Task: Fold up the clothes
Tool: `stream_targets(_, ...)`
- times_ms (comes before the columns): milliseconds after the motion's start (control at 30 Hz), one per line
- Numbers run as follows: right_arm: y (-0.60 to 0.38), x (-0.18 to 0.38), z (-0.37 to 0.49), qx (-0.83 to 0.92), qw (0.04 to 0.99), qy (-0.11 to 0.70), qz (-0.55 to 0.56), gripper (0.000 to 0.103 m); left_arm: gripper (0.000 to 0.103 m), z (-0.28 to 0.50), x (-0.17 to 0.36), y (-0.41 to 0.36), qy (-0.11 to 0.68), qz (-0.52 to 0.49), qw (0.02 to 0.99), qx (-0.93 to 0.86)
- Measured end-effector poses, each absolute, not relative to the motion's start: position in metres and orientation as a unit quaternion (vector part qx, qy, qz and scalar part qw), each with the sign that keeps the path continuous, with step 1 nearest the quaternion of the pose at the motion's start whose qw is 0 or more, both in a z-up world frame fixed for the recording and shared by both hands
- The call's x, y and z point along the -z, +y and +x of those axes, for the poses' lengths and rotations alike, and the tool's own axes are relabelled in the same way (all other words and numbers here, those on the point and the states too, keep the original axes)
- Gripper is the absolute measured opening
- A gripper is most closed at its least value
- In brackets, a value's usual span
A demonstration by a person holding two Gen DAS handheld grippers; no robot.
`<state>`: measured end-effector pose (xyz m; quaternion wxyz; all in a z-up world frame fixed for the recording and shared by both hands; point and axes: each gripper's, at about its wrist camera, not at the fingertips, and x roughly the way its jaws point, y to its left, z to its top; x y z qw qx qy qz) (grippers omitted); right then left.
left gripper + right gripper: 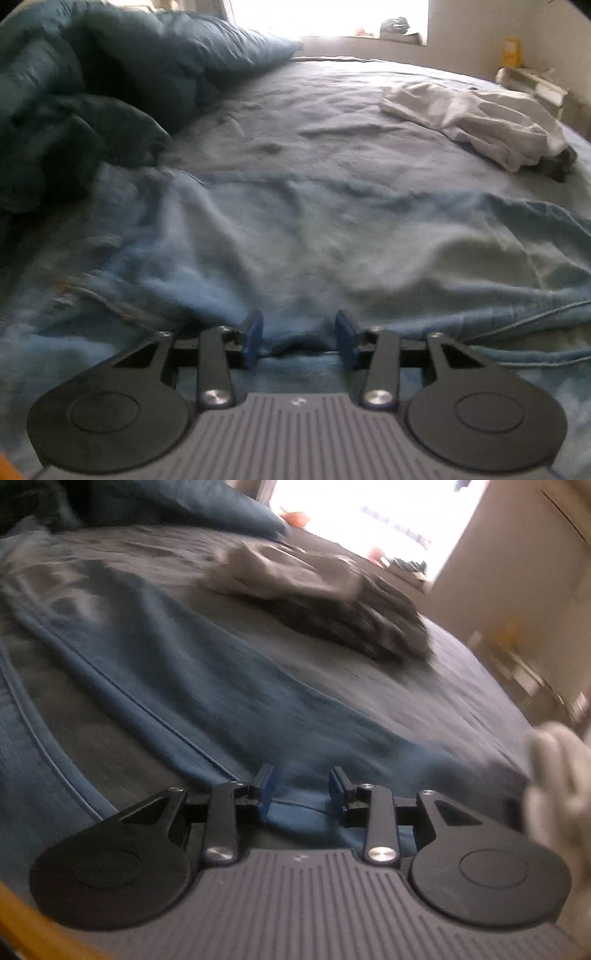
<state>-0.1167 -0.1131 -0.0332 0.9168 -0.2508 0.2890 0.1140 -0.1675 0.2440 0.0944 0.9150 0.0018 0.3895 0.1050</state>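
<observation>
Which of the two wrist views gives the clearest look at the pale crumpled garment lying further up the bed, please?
The left wrist view: the pale garment appears sharp and well lit at upper right, on the bed. The right wrist view shows it only as a dark, motion-blurred heap against the bright window.

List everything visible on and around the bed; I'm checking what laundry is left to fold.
blue garment: one, light blue, spread in wrinkles on the near part of the bed, under both grippers
white garment: one, white, crumpled at the far right of the bed
dark item: one, dark grey, peeking out beside the white garment; kind unclear
duvet: one, dark teal, bunched at the far left
bed sheet: one, grey-blue, bare in the middle
window: one, bright, behind the bed
left gripper: one, black with blue pads, jaws apart over a blue fold
right gripper: one, same colours, jaws apart over a hem
</observation>
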Motion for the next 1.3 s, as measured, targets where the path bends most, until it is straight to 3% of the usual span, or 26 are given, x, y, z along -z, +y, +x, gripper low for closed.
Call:
stream_targets(133, -0.117, 0.005, -0.12, -0.107, 0.923, 0.284, -0.236, 0.032, 0.038, -0.15, -0.106, 0.223, 0.354, 0.005, 0.933, -0.067)
stream_targets(267, -0.073, -0.001, -0.117, -0.21, 0.927, 0.247, -0.186, 0.036, 0.043, -0.111, -0.046, 0.215, 0.398, 0.026, 0.915, -0.056)
stream_targets(400, -0.046, 0.045, -0.104, -0.223, 0.91, 0.266, -0.227, 0.04, 0.043, -0.122, -0.066, 0.228, 0.413, 0.031, 0.907, -0.078)
stream_targets(533, -0.086, 0.036, -0.113, -0.193, 0.915, 0.304, -0.184, 0.043, 0.042, -0.138, -0.079, 0.244, 0.423, 0.037, 0.898, -0.117)
stream_targets(567, -0.096, 0.034, -0.118, -0.183, 0.913, 0.312, -0.19, 0.044, 0.038, -0.141, -0.084, 0.241, 0.417, 0.032, 0.9, -0.118)
stream_targets(733, -0.106, 0.017, -0.132, -0.145, 0.925, 0.297, -0.189, 0.045, 0.039, -0.114, -0.094, 0.181, 0.385, 0.01, 0.922, -0.032)
stream_targets(800, -0.105, 0.017, -0.125, -0.107, 0.939, 0.27, -0.185, 0.049, 0.044, -0.097, -0.09, 0.142, 0.388, 0.022, 0.921, 0.036)
stream_targets(900, -0.126, 0.036, -0.101, -0.069, 0.937, 0.304, -0.156, 0.052, 0.049, -0.083, -0.073, 0.103, 0.419, 0.064, 0.902, 0.078)
stream_targets(1000, -0.159, 0.038, -0.109, -0.025, 0.948, 0.289, -0.134, 0.053, 0.063, -0.089, -0.063, 0.105, 0.413, 0.078, 0.905, 0.071)
stream_targets(1067, -0.179, 0.035, -0.115, 0.031, 0.946, 0.283, -0.153, 0.053, 0.063, -0.088, -0.065, 0.121, 0.419, 0.038, 0.906, 0.053)
stream_targets(1133, -0.197, 0.03, -0.118, 0.031, 0.947, 0.291, -0.136, 0.053, 0.049, -0.09, -0.072, 0.129, 0.419, 0.01, 0.908, 0.024)
stream_targets(1200, -0.191, 0.015, -0.125, 0.022, 0.951, 0.286, -0.112, 0.052, 0.027, -0.095, -0.083, 0.12, 0.405, -0.002, 0.914, 0.031)
stream_targets(1300, -0.16, -0.003, -0.142, -0.052, 0.966, 0.228, -0.11, 0.054, 0.025, -0.1, -0.093, 0.086, 0.384, -0.003, 0.92, 0.081)
